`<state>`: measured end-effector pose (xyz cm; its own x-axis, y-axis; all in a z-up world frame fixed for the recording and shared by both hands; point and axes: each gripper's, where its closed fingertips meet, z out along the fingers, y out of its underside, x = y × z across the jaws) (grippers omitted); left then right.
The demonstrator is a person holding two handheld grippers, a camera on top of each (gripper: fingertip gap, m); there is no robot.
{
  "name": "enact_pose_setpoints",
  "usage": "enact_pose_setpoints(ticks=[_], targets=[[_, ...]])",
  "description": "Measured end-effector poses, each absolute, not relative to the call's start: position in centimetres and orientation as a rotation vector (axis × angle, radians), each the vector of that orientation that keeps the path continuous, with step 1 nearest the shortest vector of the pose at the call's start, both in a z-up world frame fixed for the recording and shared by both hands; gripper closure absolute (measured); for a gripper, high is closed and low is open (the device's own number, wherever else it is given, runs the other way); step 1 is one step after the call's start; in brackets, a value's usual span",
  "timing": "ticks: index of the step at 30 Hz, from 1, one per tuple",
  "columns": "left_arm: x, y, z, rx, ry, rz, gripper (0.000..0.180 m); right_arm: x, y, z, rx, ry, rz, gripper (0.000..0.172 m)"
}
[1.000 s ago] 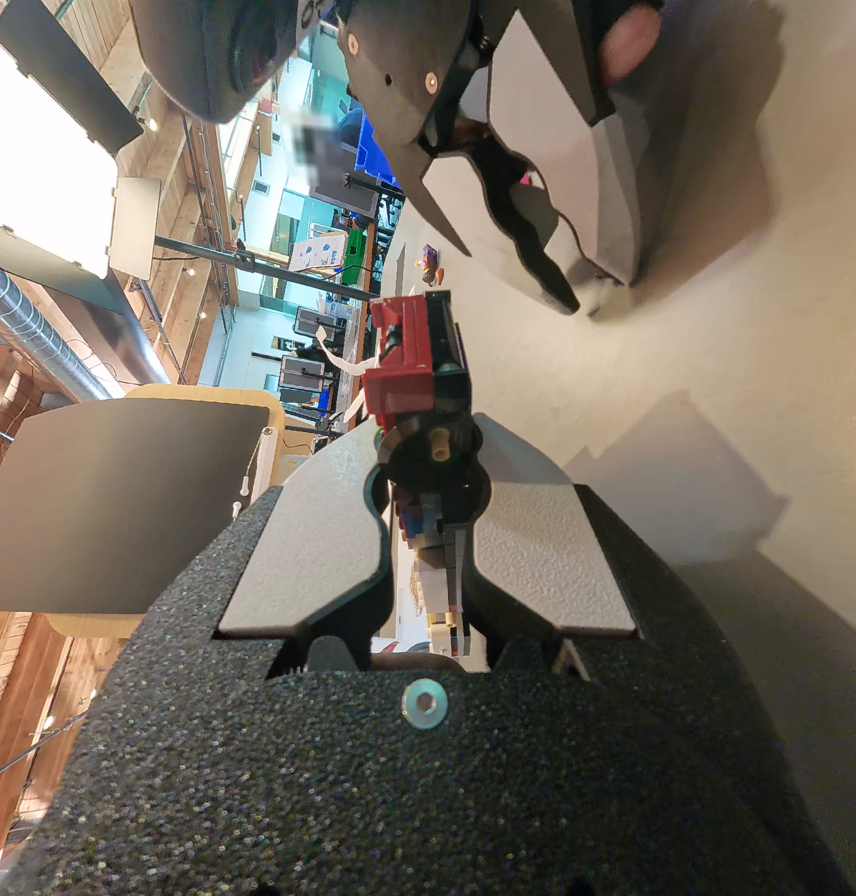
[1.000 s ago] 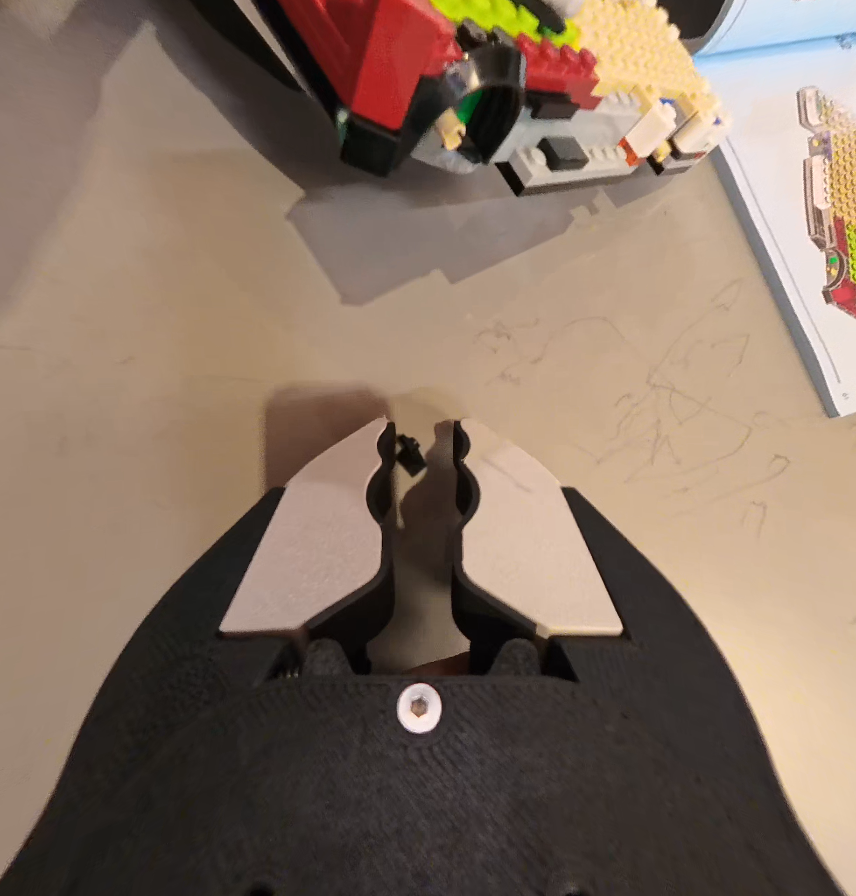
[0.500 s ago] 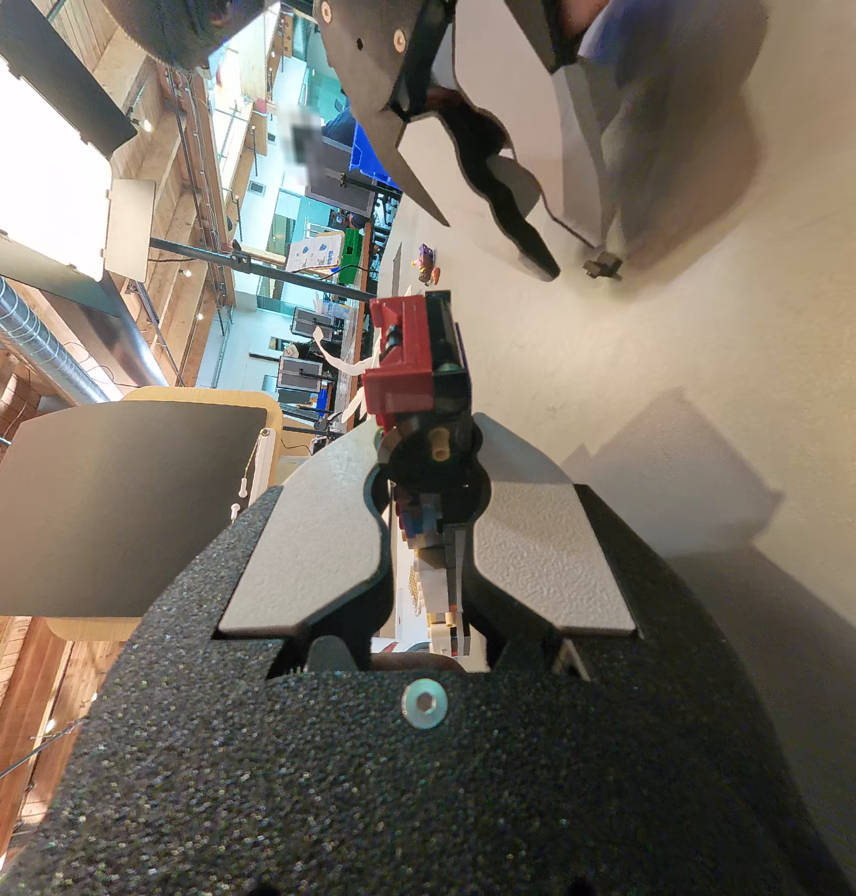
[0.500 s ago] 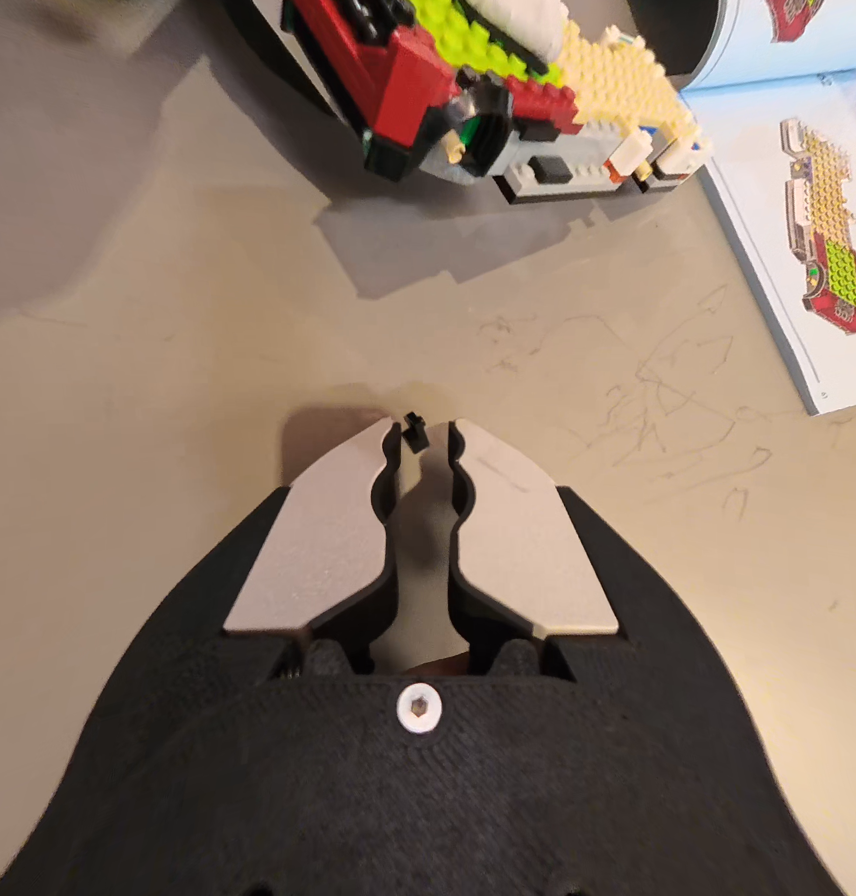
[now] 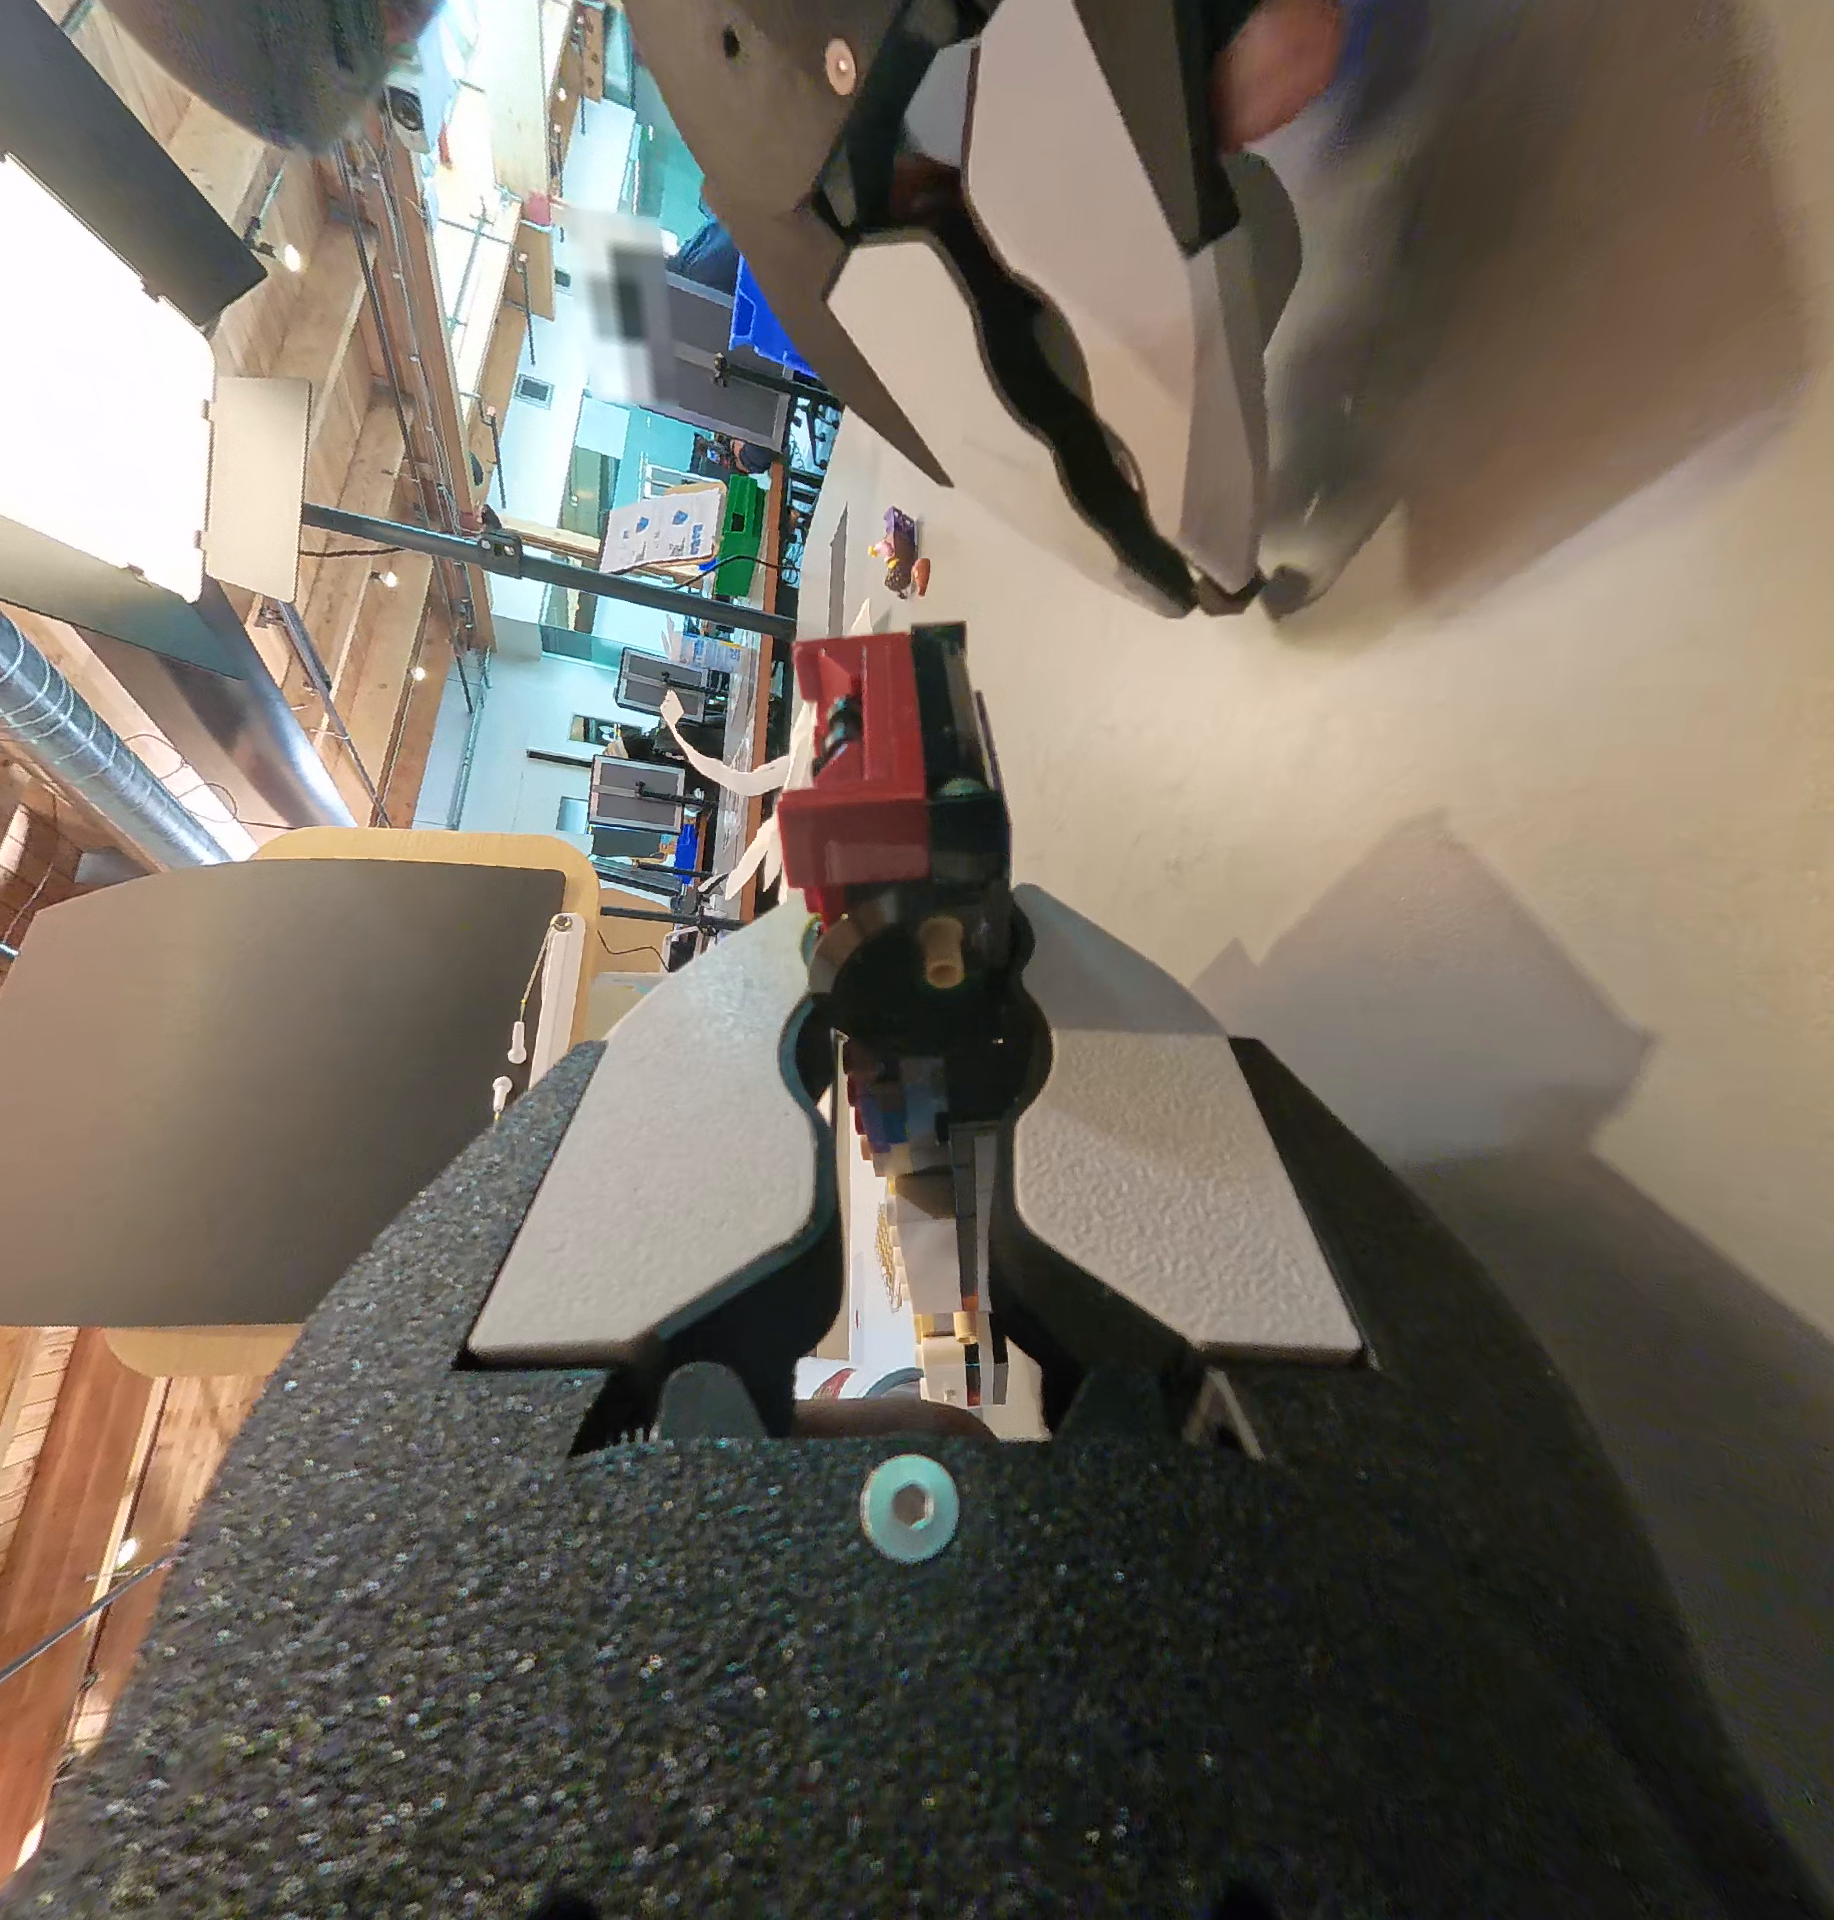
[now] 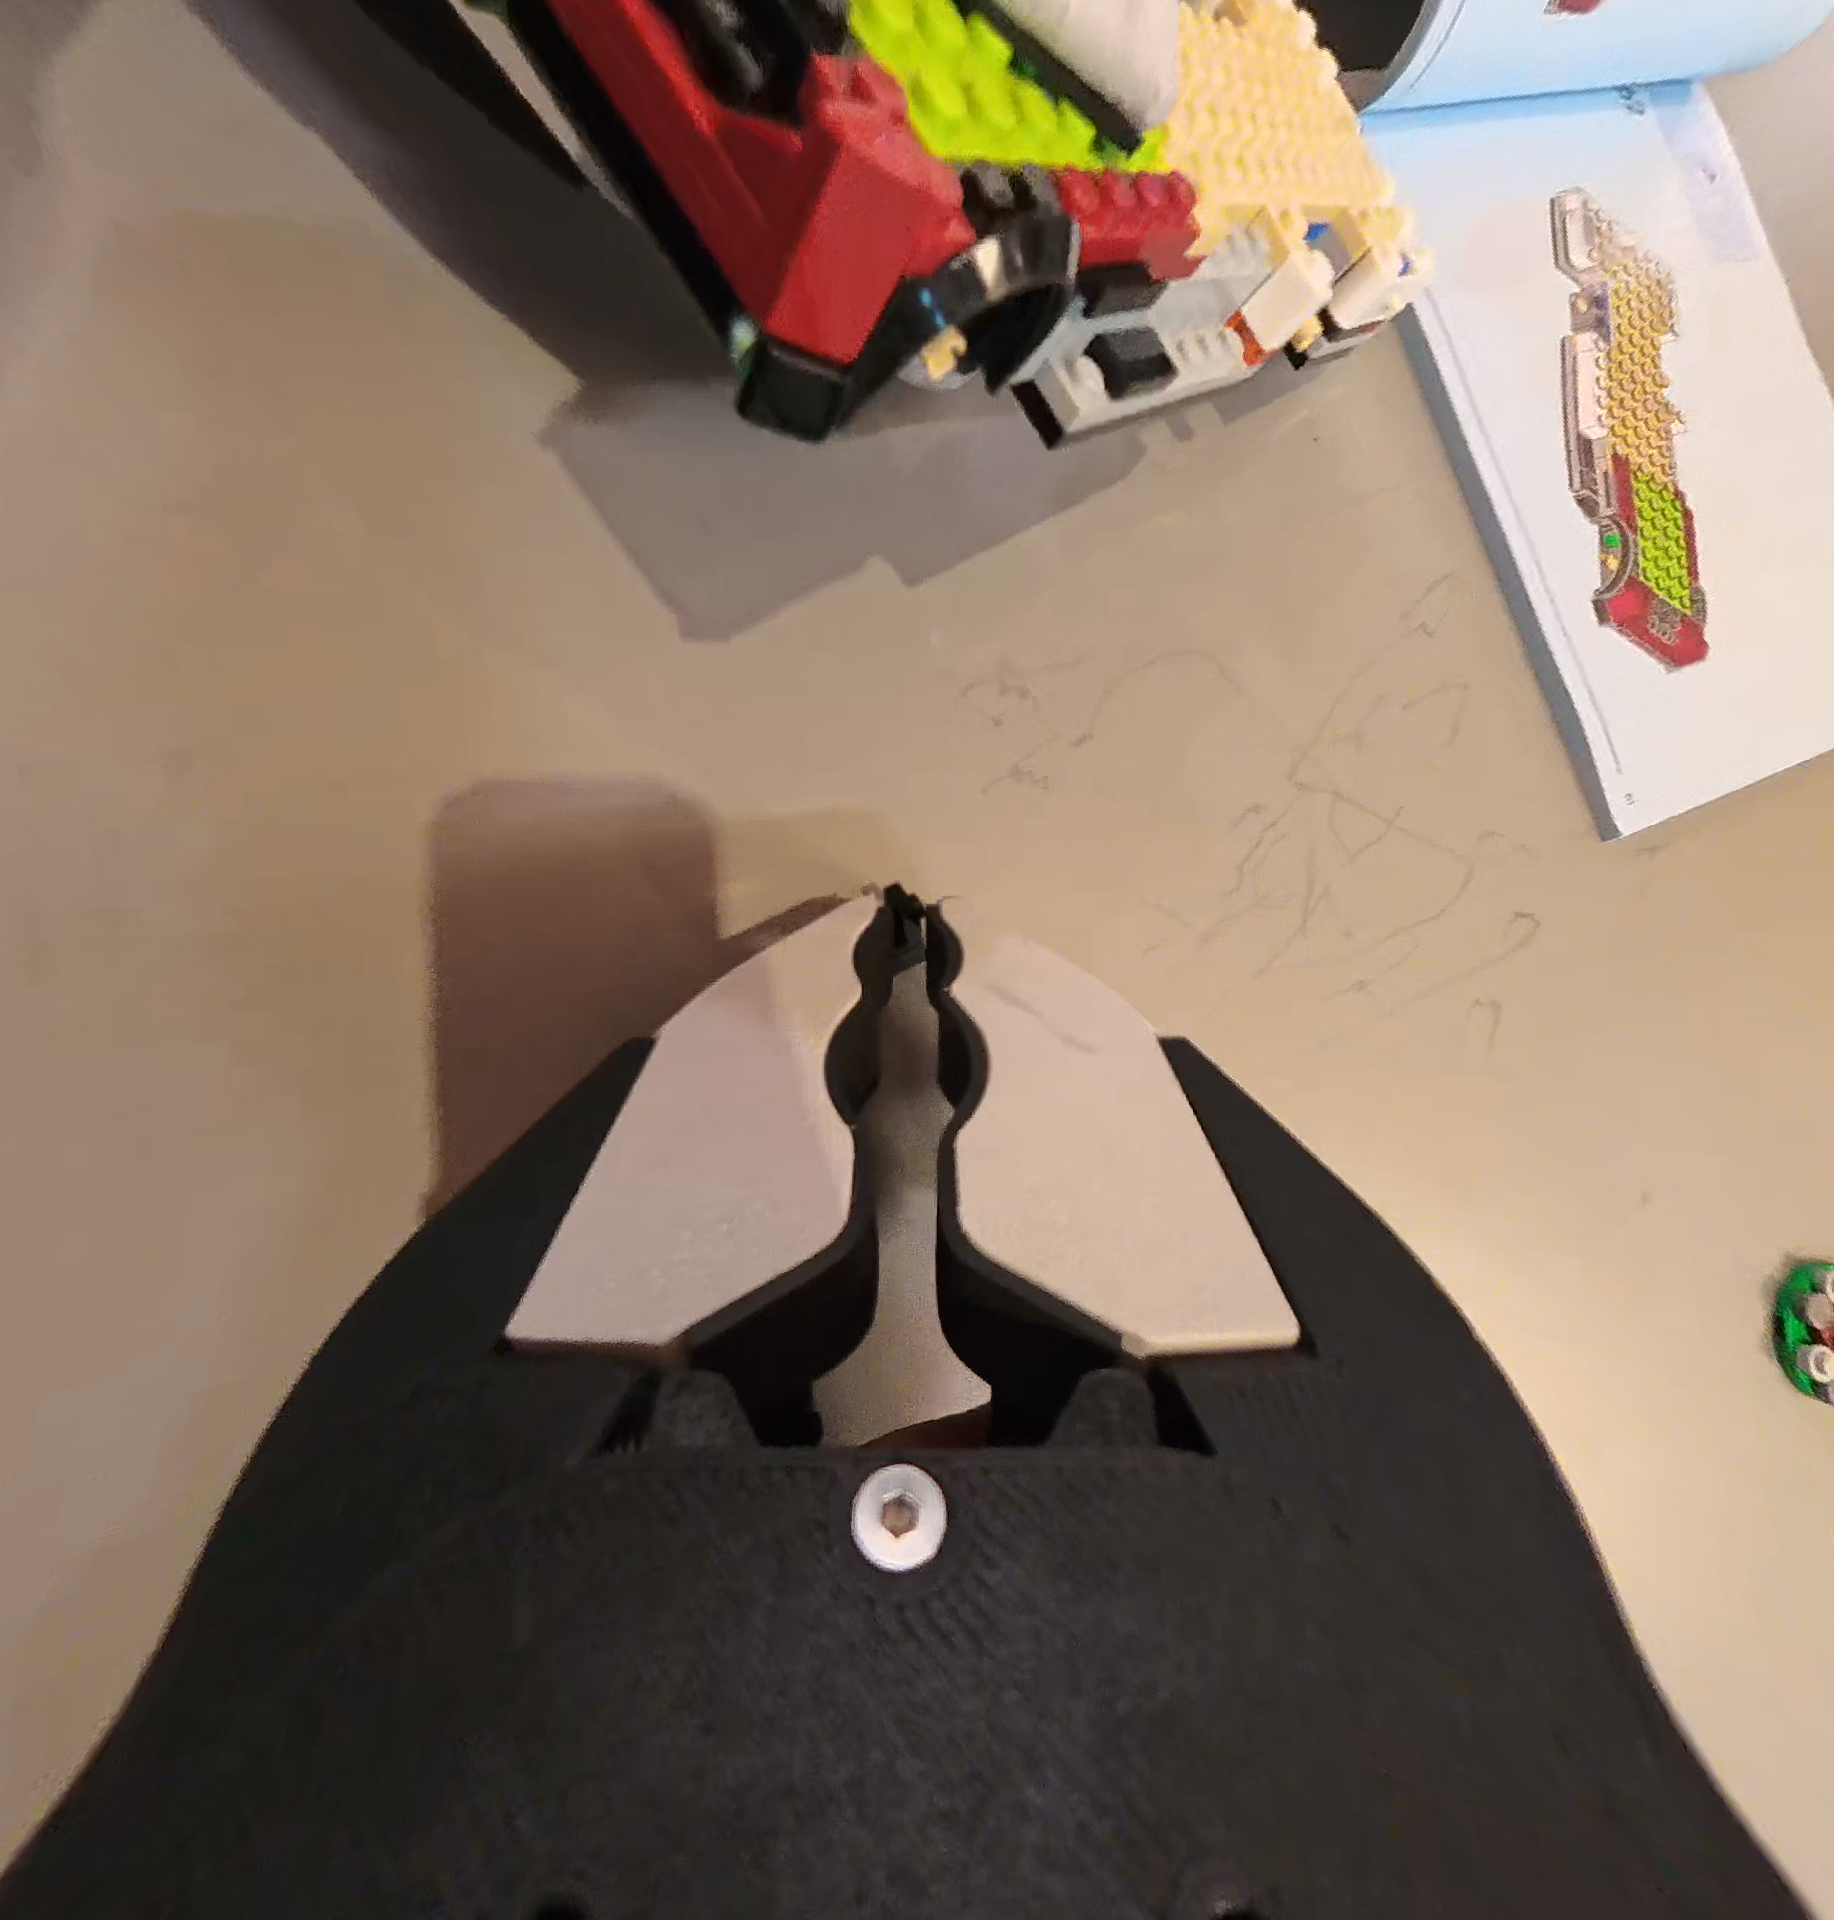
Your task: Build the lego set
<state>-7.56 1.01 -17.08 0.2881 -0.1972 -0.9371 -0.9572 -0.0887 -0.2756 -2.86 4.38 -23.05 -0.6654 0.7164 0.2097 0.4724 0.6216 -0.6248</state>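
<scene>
The right tool (image 6: 900, 914) is closed at its very tips on a tiny black plastic piece (image 6: 898, 906), down at the beige tabletop (image 6: 269, 623). Ahead and slightly left of it, the left tool (image 5: 918, 977) clamps a red, black, lime and cream toy-brick model (image 6: 996, 208) by its black round part. An open instruction booklet (image 6: 1619, 468) lies ahead to the right. This looks like the pick-up stage; lifting would need the pinch kept firm.

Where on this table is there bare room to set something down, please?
The tabletop is bare left of the right hand-held gripper and below the brick model. The far edge is crowded by the model and the instruction booklet; small brick pieces occupy the right edge.
</scene>
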Motion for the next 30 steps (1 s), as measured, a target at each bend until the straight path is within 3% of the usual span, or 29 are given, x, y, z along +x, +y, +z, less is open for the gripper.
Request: enact_pose_setpoints(ticks=[3, 17, 30], targets=[[-7.6, 1.0, -17.3, -1.535, 1.118, 0.929, 0.152, -2.4, 3.6, -22.6, -0.919, -2.412, 0.786, 0.159], [-7.6, 1.0, -17.7, -1.553, 1.134, 0.924, 0.152, -3.2, 4.0, -22.9, -0.974, -2.381, 0.856, 0.160], [-7.7, 0.9, -17.7, -1.557, 1.137, 0.925, 0.152, -3.2, 3.9, -23.5, -1.304, -2.404, 0.973, 0.151]])
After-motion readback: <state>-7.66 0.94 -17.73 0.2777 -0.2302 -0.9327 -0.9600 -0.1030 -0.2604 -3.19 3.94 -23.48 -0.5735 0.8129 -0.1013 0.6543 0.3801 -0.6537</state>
